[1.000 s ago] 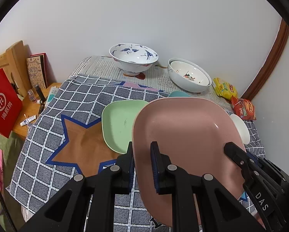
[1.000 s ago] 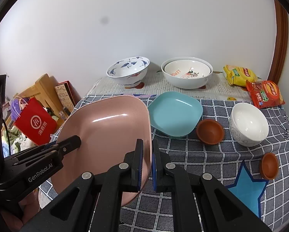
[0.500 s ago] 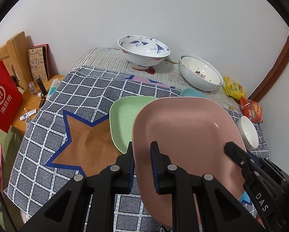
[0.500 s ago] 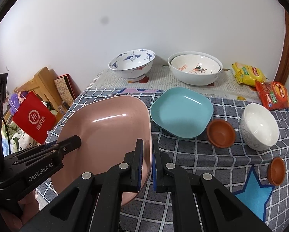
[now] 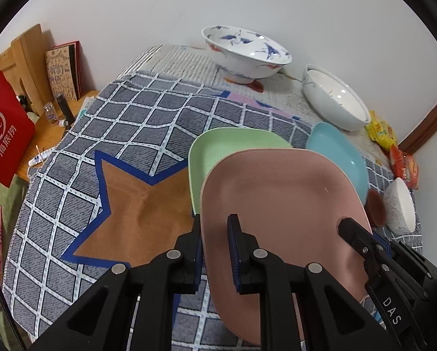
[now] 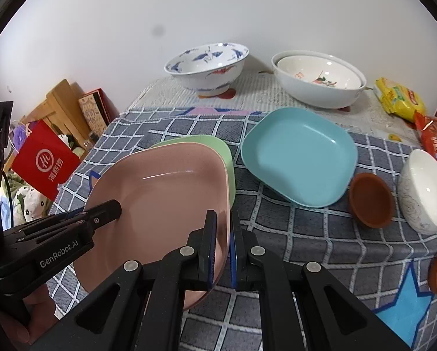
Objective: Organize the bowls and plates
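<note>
Pink plate (image 5: 280, 204): stiff, glossy, likely slippery and light. Left gripper (image 5: 215, 251) and right gripper (image 6: 223, 248) clamp rim, green plate (image 5: 227, 146) at 11 o'clock.

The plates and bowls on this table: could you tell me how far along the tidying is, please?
Done: two white bowls look nested by the wall. In hand: the left gripper and right gripper each clamp a rim of the pink plate, held over the green plate. Left: the blue plate, white bowl, crane-patterned bowl and two brown dishes sit apart.
</note>
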`<state>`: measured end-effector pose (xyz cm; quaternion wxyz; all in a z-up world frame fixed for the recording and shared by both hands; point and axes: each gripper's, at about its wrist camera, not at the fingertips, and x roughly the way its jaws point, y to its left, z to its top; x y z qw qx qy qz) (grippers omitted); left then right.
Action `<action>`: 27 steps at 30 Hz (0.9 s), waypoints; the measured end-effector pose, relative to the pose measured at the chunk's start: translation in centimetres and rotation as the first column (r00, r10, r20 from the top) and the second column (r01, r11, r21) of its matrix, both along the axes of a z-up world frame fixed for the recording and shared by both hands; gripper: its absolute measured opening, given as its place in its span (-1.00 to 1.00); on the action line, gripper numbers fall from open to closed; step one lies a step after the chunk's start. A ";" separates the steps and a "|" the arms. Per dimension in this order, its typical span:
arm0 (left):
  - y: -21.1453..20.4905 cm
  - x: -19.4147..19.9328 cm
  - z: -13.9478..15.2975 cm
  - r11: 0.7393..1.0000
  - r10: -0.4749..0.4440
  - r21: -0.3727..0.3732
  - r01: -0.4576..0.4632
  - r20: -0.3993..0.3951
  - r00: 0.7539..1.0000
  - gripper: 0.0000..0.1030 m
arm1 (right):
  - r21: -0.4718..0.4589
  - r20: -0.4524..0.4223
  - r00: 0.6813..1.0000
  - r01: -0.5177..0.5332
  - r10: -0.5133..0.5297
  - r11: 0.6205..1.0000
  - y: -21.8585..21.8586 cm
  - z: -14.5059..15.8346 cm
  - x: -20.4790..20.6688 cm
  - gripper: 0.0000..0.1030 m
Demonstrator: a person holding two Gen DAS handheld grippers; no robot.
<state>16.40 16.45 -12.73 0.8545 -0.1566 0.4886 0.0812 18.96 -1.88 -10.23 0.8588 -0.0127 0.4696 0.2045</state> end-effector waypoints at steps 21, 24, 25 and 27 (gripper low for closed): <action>2.7 5.0 -1.5 0.998 0.044 0.046 -0.044 -0.013 0.999 -0.71 | -0.014 -0.017 0.998 -0.067 0.067 0.998 4.0 -2.1 5.7 -0.84; 2.7 5.4 -2.0 0.998 0.045 0.040 -0.044 -0.016 0.999 -0.71 | -0.020 -0.024 0.997 -0.068 0.068 0.997 4.2 -2.8 6.2 -0.84; 2.7 5.5 -2.1 0.998 0.043 0.042 -0.042 -0.015 0.999 -0.71 | -0.021 -0.023 0.997 -0.068 0.068 0.997 4.1 -3.0 6.3 -0.84; 2.6 5.8 -2.4 0.998 0.038 0.048 -0.038 -0.011 0.999 -0.71 | -0.021 -0.023 0.998 -0.067 0.067 0.998 4.1 -3.3 6.5 -0.82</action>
